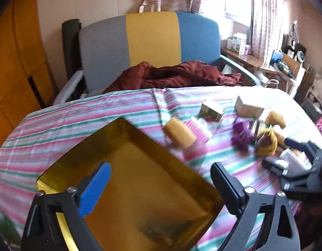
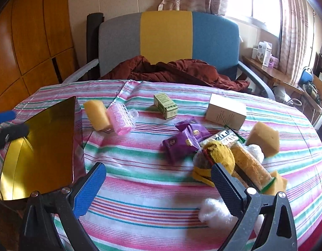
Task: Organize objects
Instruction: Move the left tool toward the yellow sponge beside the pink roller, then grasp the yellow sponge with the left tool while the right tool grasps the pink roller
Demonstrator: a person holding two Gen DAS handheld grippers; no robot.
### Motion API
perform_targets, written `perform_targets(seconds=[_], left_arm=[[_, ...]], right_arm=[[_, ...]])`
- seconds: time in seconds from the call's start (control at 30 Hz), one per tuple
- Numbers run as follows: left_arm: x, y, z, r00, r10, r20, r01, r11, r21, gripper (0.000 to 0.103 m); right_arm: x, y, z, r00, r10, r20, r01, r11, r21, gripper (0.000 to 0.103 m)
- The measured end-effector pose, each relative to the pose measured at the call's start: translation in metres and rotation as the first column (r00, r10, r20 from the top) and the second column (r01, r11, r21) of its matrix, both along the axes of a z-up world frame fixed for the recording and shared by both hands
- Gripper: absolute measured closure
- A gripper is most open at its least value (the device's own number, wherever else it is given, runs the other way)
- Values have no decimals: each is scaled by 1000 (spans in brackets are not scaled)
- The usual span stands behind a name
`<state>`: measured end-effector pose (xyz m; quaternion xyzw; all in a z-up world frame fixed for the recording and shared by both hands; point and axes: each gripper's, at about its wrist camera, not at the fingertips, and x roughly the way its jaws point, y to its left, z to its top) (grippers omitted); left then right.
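At lower centre of the left wrist view, the left gripper (image 1: 159, 186) hangs spread and empty over the gold tray (image 1: 140, 167) at the striped tablecloth's (image 2: 144, 188) left edge, the tray's long axis running upper left to lower right. Right gripper (image 2: 156, 186) likewise released, bare cloth beneath; sponge (image 2: 97, 115) and pink roller (image 2: 121, 117) lie beside the tray.

Daylight pours in from the window (image 1: 234, 2) at the far right, blown out to plain white in both views, and it washes the curtains (image 2: 290, 31) pale. The striped tablecloth (image 2: 140, 167) is brightly and evenly lit, with only soft shadows under the items. The gold tray (image 1: 144, 177) throws back a dull sheen. The left wrist view is smeared by motion blur, worst over the small items; the right wrist view is sharper. Both bend strongly at the edges, with dark corners.
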<state>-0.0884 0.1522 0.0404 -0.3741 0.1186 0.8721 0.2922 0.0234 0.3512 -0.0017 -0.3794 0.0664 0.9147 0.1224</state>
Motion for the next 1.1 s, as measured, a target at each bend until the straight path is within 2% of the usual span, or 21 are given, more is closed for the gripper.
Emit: perform_targets(seconds=[0.17,0.27,0.37,0.53,0.63,0.67,0.77,0.93,1.03,1.1], left_arm=[[-34,26,1,999,-26,36,25,999,27,9],[-56,46,-7,995,-53,80,50,998,35,14],[-75,65,-21,989,-80,121,80,997,11,21],[-99,91,-49,980,-115,165,125,991,-50,24],[-114,97,-65,965,-105,241,123,991,-60,50],[-118,98,-71,955,-110,275,128,991,-48,62],[-119,94,-73,949,-127,287,133,991,1,67],[-112,89,-68,942,-178,283,169,984,57,68],[-110,88,-67,938,-213,273,200,977,77,68],[-108,89,-67,934,-245,260,233,969,76,68]], right_arm=[[-22,-3,5,998,58,-3,-57,998,22,1],[-32,-4,3,997,83,6,-83,996,15,1],[-41,-8,-1,993,117,29,-117,993,19,1],[-54,-8,-6,986,158,53,-160,986,38,1],[-61,-5,-9,983,172,65,-174,984,33,1],[-65,-4,-11,982,177,72,-179,983,30,1],[-77,-3,-15,975,202,88,-205,979,25,2],[-102,-3,-23,963,247,105,-247,969,-14,3],[-115,-1,-31,954,273,128,-272,962,-24,6],[-124,-1,-36,936,313,157,-312,949,-35,6]])
